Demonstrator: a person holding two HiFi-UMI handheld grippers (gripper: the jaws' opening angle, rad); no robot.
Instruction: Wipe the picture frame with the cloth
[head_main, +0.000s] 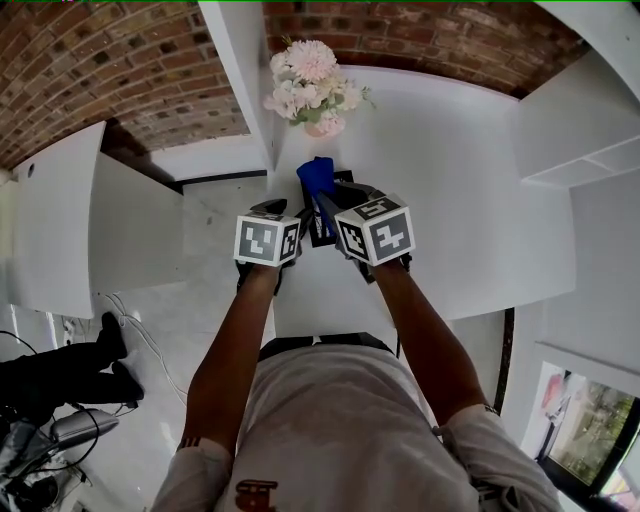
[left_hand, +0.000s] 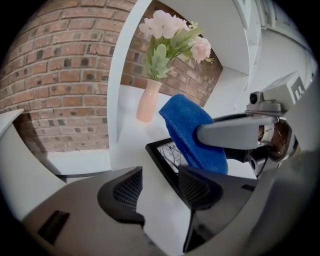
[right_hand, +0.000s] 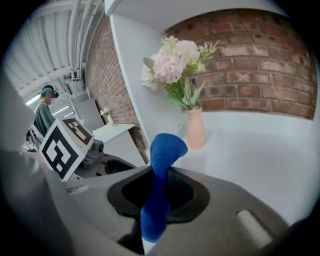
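The blue cloth (head_main: 318, 175) (right_hand: 162, 155) is pinched upright between the jaws of my right gripper (head_main: 327, 197) (right_hand: 157, 192), which is shut on it. The black picture frame (left_hand: 167, 150) (head_main: 319, 233) lies flat on the white table (head_main: 450, 200), right under the hanging cloth (left_hand: 192, 132). My left gripper (head_main: 271, 209) (left_hand: 160, 187) is open just left of the frame. Only bare tabletop shows between its fingers, and the frame's left edge runs close by its right finger (left_hand: 197, 187). In the left gripper view the right gripper (left_hand: 235, 135) reaches in from the right.
A pink vase of pale flowers (head_main: 312, 85) (left_hand: 148, 102) (right_hand: 195, 127) stands at the back of the table by a white partition (head_main: 245, 70). Behind is a brick wall (head_main: 120, 70). A person (right_hand: 45, 117) stands far off to the left. Cables lie on the floor (head_main: 140, 340).
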